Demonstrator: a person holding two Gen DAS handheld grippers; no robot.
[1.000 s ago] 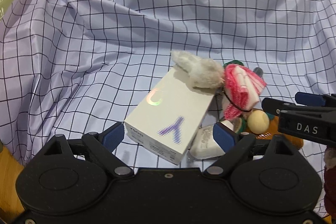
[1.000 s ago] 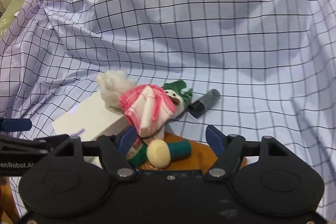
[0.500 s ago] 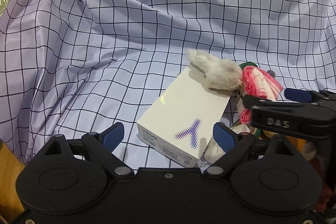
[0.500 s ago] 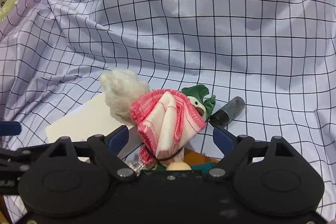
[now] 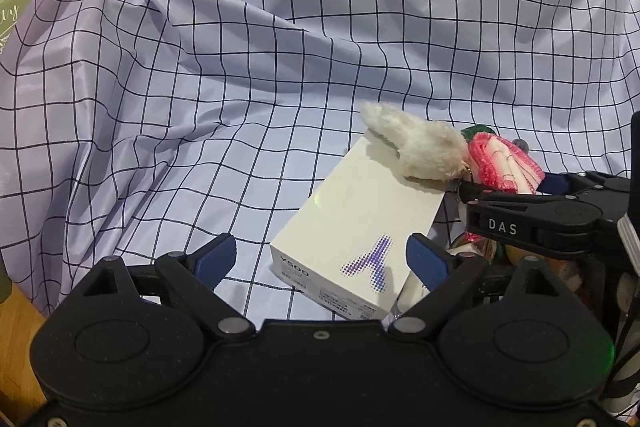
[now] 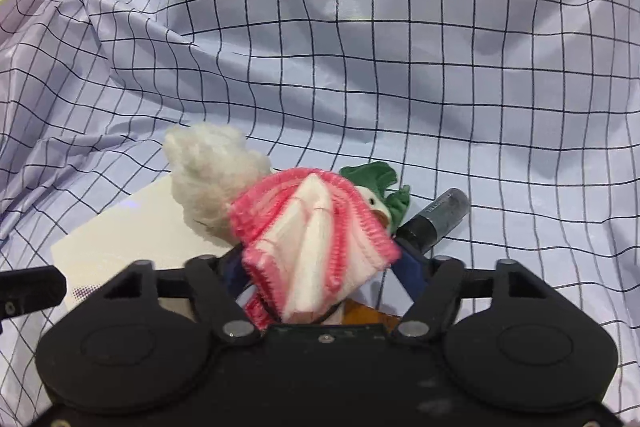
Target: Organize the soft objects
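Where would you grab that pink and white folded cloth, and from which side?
Probably around its bunched lower end, coming from the near side. The pink and white cloth fans wide at the top but narrows below, so two fingers can span it there. The right gripper is already placed that way, jaws closing with the cloth between them.

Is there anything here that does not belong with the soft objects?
Yes. A hard white box lies under the fluffy white toy, and a dark cylinder lies on the checked cloth beside the green toy.
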